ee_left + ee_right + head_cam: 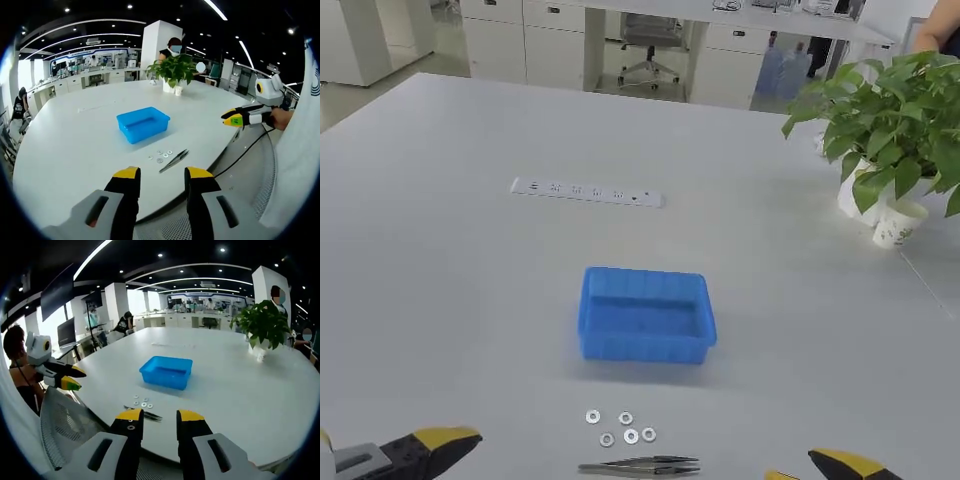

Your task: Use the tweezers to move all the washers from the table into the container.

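a: how is the left gripper (161, 174) held?
b: its jaws are kept parted with nothing gripped, low at the near left.
a: and the tweezers (640, 466)?
b: they are laid just nearer than the washers (620, 428), long axis crosswise, between both grippers. the container (640, 348) is set beyond, apart.
a: the right gripper (160, 416)?
b: it is also parted and empty. neither is judged clearly nearer.

Five washers (631, 436) lie on the desk (440, 300), along with one pair of tweezers (640, 466) and one blue container (646, 315). The desk also carries one white power strip (586, 192), one potted plant (890, 120) and one paper cup (898, 222).
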Motion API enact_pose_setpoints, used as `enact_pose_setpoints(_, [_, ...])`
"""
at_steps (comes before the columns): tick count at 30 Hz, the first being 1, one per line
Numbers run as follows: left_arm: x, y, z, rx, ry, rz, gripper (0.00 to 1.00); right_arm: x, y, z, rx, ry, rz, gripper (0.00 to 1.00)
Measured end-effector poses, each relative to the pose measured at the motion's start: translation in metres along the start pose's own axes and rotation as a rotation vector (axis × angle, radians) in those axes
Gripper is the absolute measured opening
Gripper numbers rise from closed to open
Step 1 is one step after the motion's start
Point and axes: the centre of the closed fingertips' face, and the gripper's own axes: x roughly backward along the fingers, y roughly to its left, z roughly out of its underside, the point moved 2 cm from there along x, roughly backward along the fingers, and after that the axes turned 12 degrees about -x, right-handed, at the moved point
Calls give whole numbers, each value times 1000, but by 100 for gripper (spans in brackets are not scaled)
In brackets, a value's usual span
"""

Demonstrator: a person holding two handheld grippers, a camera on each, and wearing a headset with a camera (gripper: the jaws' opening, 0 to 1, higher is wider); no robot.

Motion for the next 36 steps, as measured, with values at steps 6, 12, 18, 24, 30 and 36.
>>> enact_pose_setpoints(6, [-1, -2, 1, 5, 2, 9, 40, -1, 0, 1, 2, 8, -6, 27])
enact_pose_setpoints(12, [-2, -3, 3, 2, 7, 25, 40, -2, 0, 1, 5, 13, -10, 27])
enact_pose_setpoints(18, [-6, -1, 3, 1, 14, 33, 41, -7, 0, 1, 25, 24, -13, 27])
enact_pose_setpoints(24, [-8, 4, 7, 1, 31, 29, 41, -16, 0, 1, 38, 42, -19, 27])
enact_pose_setpoints(30, [-10, 8, 14, 3, 56, 30, 41, -24, -2, -1, 58, 51, -26, 27])
enact_pose_setpoints(36, [-18, 12, 14, 1, 64, 40, 41, -31, -4, -1, 90, 72, -37, 27])
